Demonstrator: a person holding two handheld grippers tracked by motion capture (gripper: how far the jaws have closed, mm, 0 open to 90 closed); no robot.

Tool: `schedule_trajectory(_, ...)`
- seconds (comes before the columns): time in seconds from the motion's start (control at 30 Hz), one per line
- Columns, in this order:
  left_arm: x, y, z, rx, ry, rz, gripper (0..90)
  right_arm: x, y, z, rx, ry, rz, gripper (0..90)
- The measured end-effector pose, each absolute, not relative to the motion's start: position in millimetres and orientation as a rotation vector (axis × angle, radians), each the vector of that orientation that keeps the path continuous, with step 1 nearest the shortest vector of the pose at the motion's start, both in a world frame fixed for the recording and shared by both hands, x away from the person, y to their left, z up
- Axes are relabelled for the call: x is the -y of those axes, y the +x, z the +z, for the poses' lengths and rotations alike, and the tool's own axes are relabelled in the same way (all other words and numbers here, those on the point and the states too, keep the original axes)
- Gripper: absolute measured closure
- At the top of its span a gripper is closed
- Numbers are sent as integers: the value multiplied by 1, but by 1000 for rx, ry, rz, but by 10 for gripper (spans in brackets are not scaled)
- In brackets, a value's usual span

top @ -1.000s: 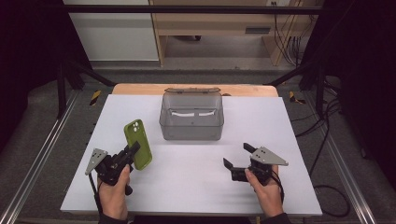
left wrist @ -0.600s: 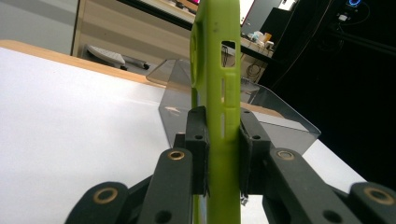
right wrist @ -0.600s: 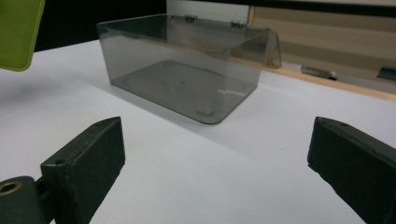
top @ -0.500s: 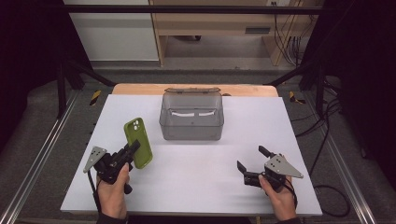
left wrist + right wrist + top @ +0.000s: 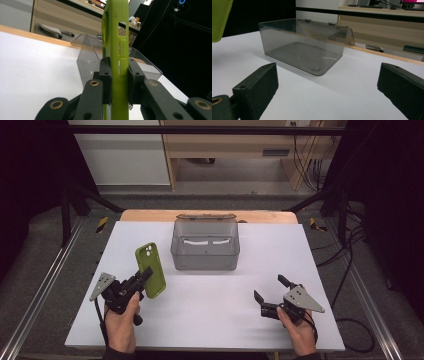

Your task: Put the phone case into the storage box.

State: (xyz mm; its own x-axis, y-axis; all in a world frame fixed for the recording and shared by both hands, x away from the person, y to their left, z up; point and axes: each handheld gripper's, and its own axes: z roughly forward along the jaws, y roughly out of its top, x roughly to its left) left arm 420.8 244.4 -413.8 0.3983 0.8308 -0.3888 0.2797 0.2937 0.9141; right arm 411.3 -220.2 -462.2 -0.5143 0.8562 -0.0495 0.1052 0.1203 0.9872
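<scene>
Item one: lime-green soft-plastic phone case (image 5: pixel 151 269), camera cut-outs at its far end, held clear of the white worktop (image 5: pixel 210 320) at about 9 o'clock from the worktop's centre. It is pinched across its thin edge near the lower end, so that most of its length stands free beyond the grip, a hold that likely leaves the free end ready to go first into a container. Item two: left tool (image 5: pixel 134 282), at 8 o'clock, jaws closed hard on the case, one pad on each face, as the left gripper view confirms (image 5: pixel 119 82). Item three: smoky-grey transparent plastic box (image 5: pixel 205 245), rectangular, at 12 o'clock, its hinged lid (image 5: pixel 205 217) folded back toward the far wooden edge, interior bare; judged to be the destination, since its mouth faces up and the case lies just to its 8 o'clock side, apart from it. Item four: right tool (image 5: pixel 272 296), at 4 o'clock, low over the worktop, jaws spread wide with nothing between them, pointed at the box (image 5: pixel 304 50); apparently parked aside, perhaps to steady the box or handle the lid later.
</scene>
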Motion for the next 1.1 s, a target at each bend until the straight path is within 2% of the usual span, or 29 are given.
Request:
schedule_trajectory(0.47, -237, 449, -369, -1093, 1338, 496, 771, 223, 412, -462, -1692, 941, 1493, 34)
schedule_trajectory(0.83, -210, 463, -353, -1024, 1435, 510, 771, 223, 410, -461, -1699, 924, 1480, 37)
schedule_trajectory(1.1, -197, 473, -350, -1015, 1439, 544, 771, 223, 410, -461, -1705, 929, 1488, 38)
